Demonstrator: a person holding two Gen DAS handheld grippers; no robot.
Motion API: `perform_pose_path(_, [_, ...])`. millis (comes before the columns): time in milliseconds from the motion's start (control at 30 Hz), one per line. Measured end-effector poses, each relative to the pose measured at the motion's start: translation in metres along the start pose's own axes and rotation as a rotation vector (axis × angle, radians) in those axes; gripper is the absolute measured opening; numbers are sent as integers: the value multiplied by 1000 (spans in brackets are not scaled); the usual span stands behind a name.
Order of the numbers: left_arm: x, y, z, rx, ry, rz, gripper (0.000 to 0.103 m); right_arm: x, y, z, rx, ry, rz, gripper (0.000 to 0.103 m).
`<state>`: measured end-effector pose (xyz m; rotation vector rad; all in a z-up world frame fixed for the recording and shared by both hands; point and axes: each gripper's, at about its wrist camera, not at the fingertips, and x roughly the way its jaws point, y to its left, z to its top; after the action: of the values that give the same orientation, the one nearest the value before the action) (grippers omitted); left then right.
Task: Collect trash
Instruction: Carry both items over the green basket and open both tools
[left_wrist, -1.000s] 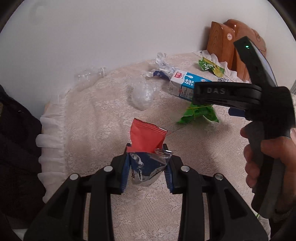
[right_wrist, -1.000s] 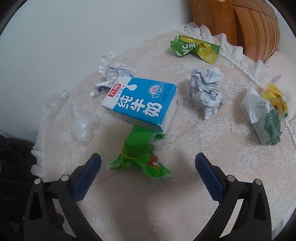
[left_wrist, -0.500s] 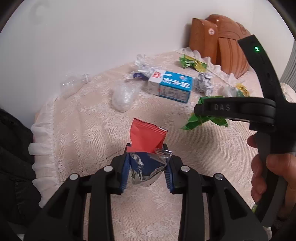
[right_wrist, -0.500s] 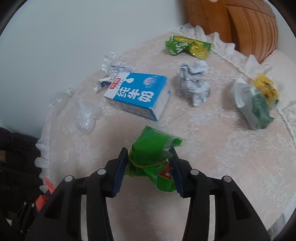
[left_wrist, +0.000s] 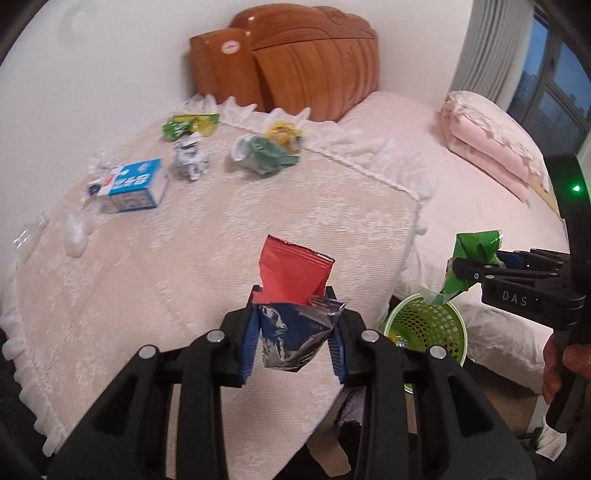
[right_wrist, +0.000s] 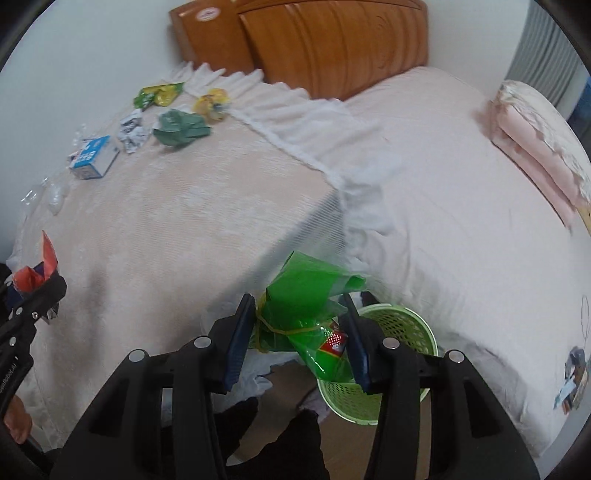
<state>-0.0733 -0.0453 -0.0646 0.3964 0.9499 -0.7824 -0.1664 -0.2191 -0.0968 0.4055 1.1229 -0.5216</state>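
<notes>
Over the lace-covered table (left_wrist: 155, 280), in the left wrist view, we see our left gripper (left_wrist: 293, 334) with its jaws pinching a red and blue foil wrapper (left_wrist: 293, 291), the red end standing up past the blue pads and the silver-lined end crumpled between them. Farther off on the cloth lie a blue milk carton (left_wrist: 129, 186), a crumpled paper ball (left_wrist: 190, 160), a green and yellow wrapper (left_wrist: 188, 125), and a dull green bag (left_wrist: 267, 157) with a yellow packet (left_wrist: 284, 133) just behind it. To the right, off the table's edge, our right gripper (left_wrist: 476, 266) comes in from the side, clamped on a green wrapper (left_wrist: 469, 264) that hangs above the green mesh bin (left_wrist: 428, 325) on the floor. In the right wrist view, the right gripper (right_wrist: 297, 332) shows its jaws pressed against both sides of the green wrapper (right_wrist: 306, 306), held above the near rim of the mesh bin (right_wrist: 402, 321), which stands between the table and the pink bed (right_wrist: 461, 206). At the left edge of this view the left gripper (right_wrist: 35, 286) appears with the red wrapper (right_wrist: 44, 258) poking up from it, above the table (right_wrist: 177, 221). The carton (right_wrist: 92, 157) and the other scraps lie at the table's far end.
</notes>
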Motion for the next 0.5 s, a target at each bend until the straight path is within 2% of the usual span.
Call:
perform_pose_path(200, [18, -85, 15, 155, 29, -108, 32, -11, -86, -37, 165, -16, -46, 48])
perform_pose_path(500, [62, -214, 18, 375, 138, -286, 32, -20, -174, -78, 271, 4, -153, 48])
